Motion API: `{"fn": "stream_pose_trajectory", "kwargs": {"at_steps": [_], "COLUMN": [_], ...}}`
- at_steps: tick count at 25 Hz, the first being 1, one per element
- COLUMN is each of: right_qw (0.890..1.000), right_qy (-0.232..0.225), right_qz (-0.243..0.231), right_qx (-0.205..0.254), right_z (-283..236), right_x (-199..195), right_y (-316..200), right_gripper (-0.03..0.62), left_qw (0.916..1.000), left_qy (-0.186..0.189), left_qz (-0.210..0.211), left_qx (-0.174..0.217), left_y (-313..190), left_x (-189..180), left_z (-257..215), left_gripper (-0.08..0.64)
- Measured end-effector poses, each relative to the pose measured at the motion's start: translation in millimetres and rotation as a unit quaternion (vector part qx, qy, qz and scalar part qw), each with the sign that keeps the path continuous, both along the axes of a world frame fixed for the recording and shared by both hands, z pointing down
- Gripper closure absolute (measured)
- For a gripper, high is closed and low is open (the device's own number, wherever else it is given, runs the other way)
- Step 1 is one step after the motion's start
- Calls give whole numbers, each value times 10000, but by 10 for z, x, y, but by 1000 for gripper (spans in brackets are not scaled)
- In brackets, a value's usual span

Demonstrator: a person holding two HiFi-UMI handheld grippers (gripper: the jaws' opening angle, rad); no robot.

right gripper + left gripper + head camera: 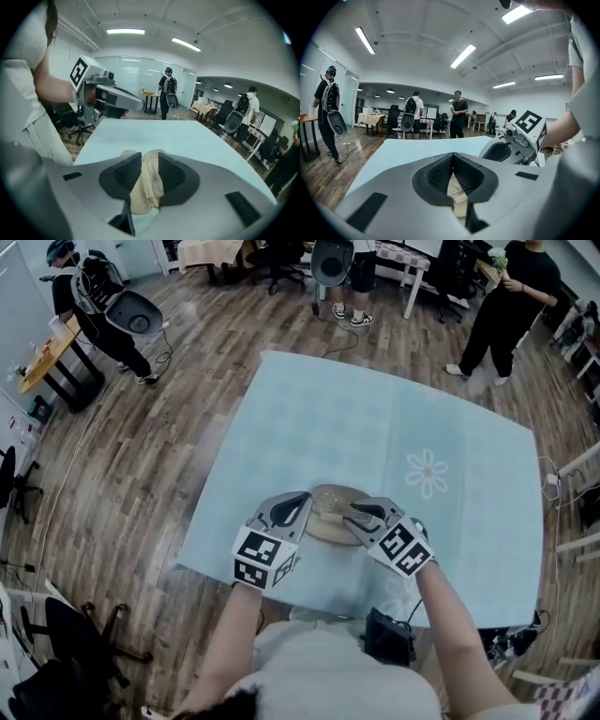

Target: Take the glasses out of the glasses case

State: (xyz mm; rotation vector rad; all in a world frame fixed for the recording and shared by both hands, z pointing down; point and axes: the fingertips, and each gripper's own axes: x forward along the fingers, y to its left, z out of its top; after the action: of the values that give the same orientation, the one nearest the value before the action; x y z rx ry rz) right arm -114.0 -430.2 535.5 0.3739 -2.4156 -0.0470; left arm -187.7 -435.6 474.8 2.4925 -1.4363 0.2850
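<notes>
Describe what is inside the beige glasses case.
The glasses case shows only beige material and a thin wire-like line, perhaps a frame. The left gripper and right gripper clamp it, covering the rest.

The tabletop is covered in a pale blue-green cloth, plain but for one white daisy-like flower printed on it. The glasses case is beige to light tan, and looks creamier in both gripper views. The left gripper and the right gripper have light grey shells. Their fingers carry black ribbed pads, and their cubes are patterned with black-and-white square markers. The floor is brown wood planking streaked with grey. The person's top is off-white, and a bystander is dressed in black.
</notes>
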Motion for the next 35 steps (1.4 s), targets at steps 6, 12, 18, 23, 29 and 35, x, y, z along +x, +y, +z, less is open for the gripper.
{"fn": "stream_pose_trajectory", "kwargs": {"at_steps": [6, 12, 18, 23, 29, 35], "right_qw": [9942, 9886, 9831, 9767, 9709, 9669], "right_qy": [877, 1231, 1555, 1832, 2102, 2276], "right_qz": [-615, -860, -967, -1116, -1152, -1103], "right_qx": [104, 92, 55, 30, 16, 352], "right_z": [396, 620, 817, 980, 1123, 1191], "right_x": [-71, -97, -118, -171, -140, -163], "right_y": [-67, -101, -213, -215, -267, -316], "right_gripper": [503, 514, 514, 514, 525, 548], "left_qw": [10000, 9998, 9998, 9995, 9994, 9995], "left_qy": [-3, -79, -83, -193, -206, -156], "left_qz": [48, 150, 121, 176, 176, 173], "left_qx": [-72, -65, -142, -176, -213, -196], "left_y": [-56, -35, -94, -111, -111, -128], "left_x": [-52, -12, -56, -54, -38, -96], "left_z": [94, 159, 171, 216, 247, 267], "left_gripper": [551, 551, 551, 551, 551, 551]}}
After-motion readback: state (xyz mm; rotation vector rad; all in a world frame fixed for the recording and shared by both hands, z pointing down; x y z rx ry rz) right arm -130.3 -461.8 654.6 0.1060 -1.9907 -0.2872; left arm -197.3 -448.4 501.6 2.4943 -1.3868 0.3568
